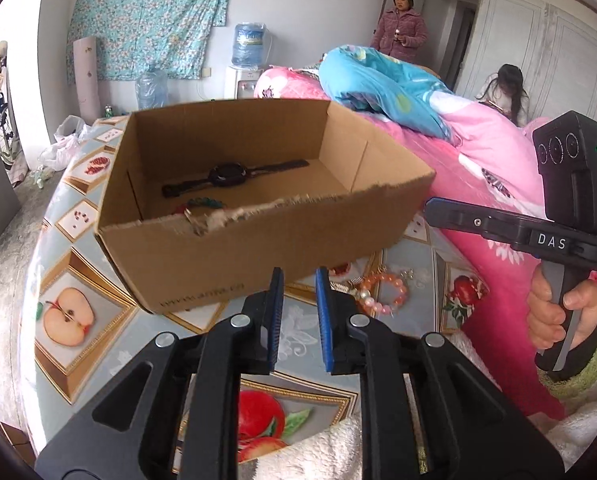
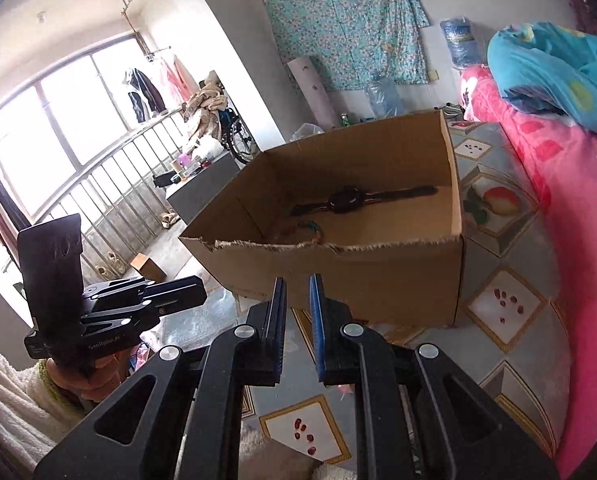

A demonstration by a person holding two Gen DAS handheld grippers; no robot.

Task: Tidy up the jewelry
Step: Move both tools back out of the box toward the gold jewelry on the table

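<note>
A cardboard box [image 1: 234, 248] with a torn front rim stands on the fruit-patterned tablecloth [image 1: 70, 280]. Inside lie a black wristwatch [image 1: 228, 174] and a green braided cord with a key [image 1: 202, 205]. An orange and pink bead bracelet [image 1: 382, 294] lies on the cloth by the box's near right corner. My left gripper [image 1: 299, 280] hovers in front of the box, jaws a narrow gap apart, nothing between them. My right gripper [image 2: 297, 284] also faces the box [image 2: 338, 276], jaws slightly apart and empty. The watch [image 2: 346, 200] shows there too.
A pink quilt [image 1: 494, 148] and a blue one [image 1: 378, 80] are heaped along the table's right side. The right gripper [image 1: 432, 205], held by a hand, is to the right of the box. Two people stand at the back right. A water dispenser [image 1: 246, 56] is behind.
</note>
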